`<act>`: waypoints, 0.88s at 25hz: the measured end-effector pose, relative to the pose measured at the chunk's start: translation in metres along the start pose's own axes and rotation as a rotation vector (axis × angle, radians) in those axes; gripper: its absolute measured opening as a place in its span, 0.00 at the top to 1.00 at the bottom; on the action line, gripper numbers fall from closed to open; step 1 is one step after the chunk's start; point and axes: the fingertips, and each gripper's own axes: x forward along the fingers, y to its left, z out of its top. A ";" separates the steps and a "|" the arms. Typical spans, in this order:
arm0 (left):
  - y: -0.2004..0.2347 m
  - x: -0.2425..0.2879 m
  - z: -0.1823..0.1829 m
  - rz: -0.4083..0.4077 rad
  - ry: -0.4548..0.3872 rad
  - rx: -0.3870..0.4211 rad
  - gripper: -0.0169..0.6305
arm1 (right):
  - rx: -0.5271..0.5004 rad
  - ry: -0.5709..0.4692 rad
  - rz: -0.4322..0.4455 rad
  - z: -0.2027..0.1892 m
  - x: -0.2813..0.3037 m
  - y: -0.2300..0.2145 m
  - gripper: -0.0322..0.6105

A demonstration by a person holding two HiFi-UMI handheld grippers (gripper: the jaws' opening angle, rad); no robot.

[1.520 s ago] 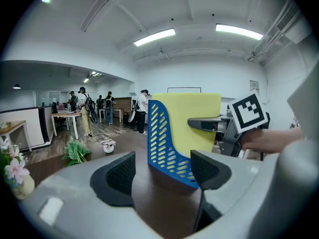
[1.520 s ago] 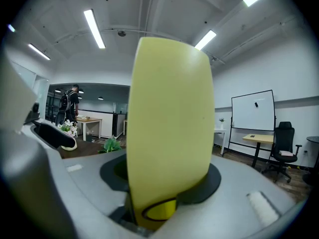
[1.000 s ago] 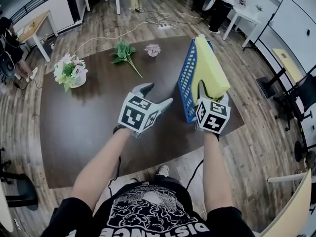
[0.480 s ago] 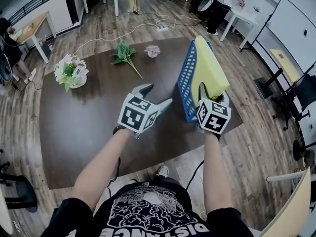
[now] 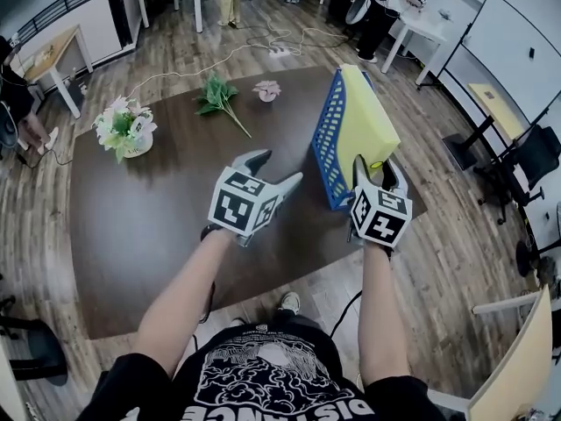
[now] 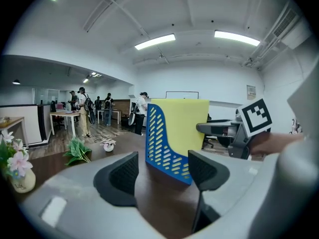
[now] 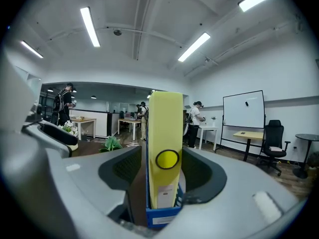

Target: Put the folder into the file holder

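Note:
A yellow folder (image 5: pixel 368 117) stands upright inside the blue slotted file holder (image 5: pixel 329 147) on the right of the dark table (image 5: pixel 149 226). My right gripper (image 5: pixel 375 167) is open at the folder's near end. In the right gripper view its jaws flank the folder's spine (image 7: pixel 165 128), with a slim gap on the left side, above the holder's front lip (image 7: pixel 162 218). My left gripper (image 5: pixel 280 167) is open left of the holder. Its jaws have just been closing a little, with nothing between them. The left gripper view shows the holder (image 6: pixel 162 143) and folder (image 6: pixel 187 123) beyond its tips (image 6: pixel 162 171).
A pot of flowers (image 5: pixel 124 130) stands at the table's left. A green sprig (image 5: pixel 219 95) and a small pink flower (image 5: pixel 267 89) lie at the far edge. The holder sits close to the table's right edge. People, desks and a whiteboard fill the room behind.
My right gripper has drawn back a little toward me from the folder's end, while the folder stays in the holder. The left gripper has kept its place.

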 end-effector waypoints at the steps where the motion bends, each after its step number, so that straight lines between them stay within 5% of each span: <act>1: 0.002 -0.003 0.000 0.006 -0.005 0.004 0.47 | -0.001 0.001 -0.001 0.000 -0.004 0.001 0.58; 10: 0.011 -0.037 -0.002 0.035 -0.032 -0.003 0.57 | 0.013 0.007 0.060 0.002 -0.037 0.031 0.65; 22: 0.034 -0.100 -0.016 0.119 -0.057 -0.029 0.76 | -0.036 0.045 0.321 -0.006 -0.058 0.129 0.80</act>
